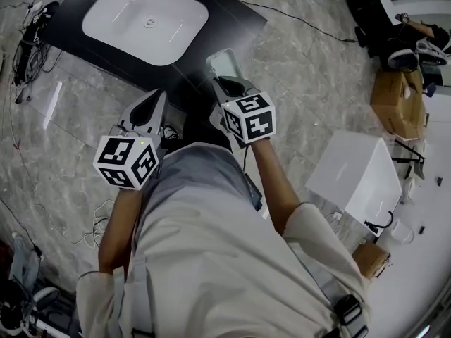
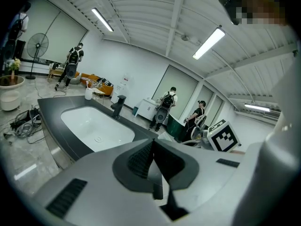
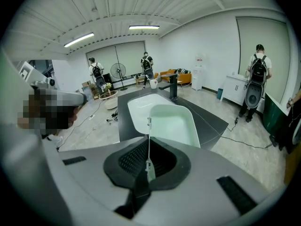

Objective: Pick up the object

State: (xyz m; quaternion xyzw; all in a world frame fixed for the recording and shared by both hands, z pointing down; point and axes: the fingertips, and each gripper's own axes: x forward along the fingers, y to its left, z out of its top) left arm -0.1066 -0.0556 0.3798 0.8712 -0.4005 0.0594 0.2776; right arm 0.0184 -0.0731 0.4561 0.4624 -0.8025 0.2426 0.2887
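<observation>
A pale green-white shallow tray (image 3: 171,124) with rounded corners hangs in the air, and my right gripper (image 3: 148,145) is shut on its thin near rim. In the head view the tray (image 1: 225,63) sticks out past the right gripper (image 1: 224,83), above the near edge of a black countertop (image 1: 232,20). A white basin (image 1: 144,20) is set into that countertop. My left gripper (image 1: 151,108) is held beside the right one, just to its left. In its own view the left gripper (image 2: 154,147) has its jaws together with nothing between them.
A black faucet (image 3: 173,86) stands at the basin's far end. A white box (image 1: 356,174) and cardboard boxes (image 1: 398,101) sit on the floor to the right. Cables (image 1: 25,41) lie at the left. Several people with backpacks stand far back in the room.
</observation>
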